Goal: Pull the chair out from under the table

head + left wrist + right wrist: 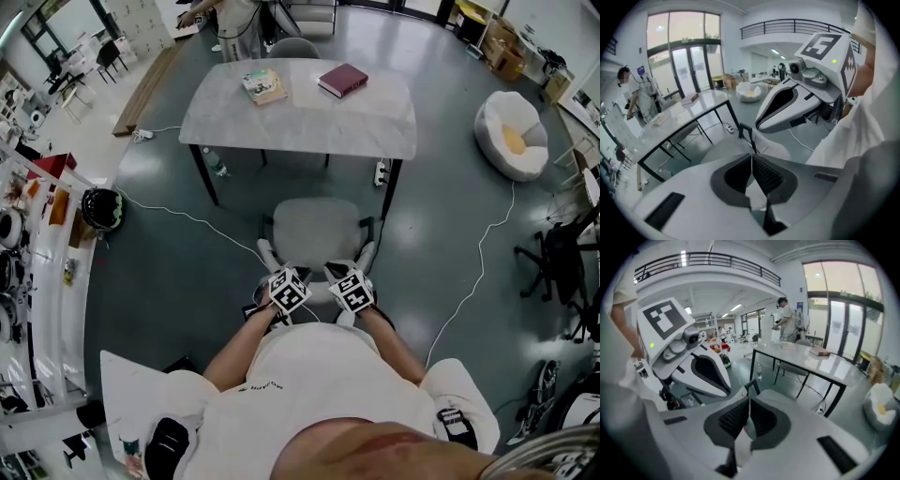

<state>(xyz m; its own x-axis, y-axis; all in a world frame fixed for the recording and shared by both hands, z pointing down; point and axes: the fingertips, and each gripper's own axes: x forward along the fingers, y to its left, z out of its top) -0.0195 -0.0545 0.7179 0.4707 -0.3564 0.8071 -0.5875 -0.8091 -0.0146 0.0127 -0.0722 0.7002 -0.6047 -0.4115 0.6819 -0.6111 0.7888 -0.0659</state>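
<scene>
- Chair stands clear of the table. The seat is past the near edge and the backrest faces me. I judge the pull done.
- Left gripper and right gripper are both clenched pad to pad with nothing between. They hang side by side over the backrest, which I read as hands off.
- Open floor on both sides of the chair. A cable trails on the right, well apart from the legs.
</scene>
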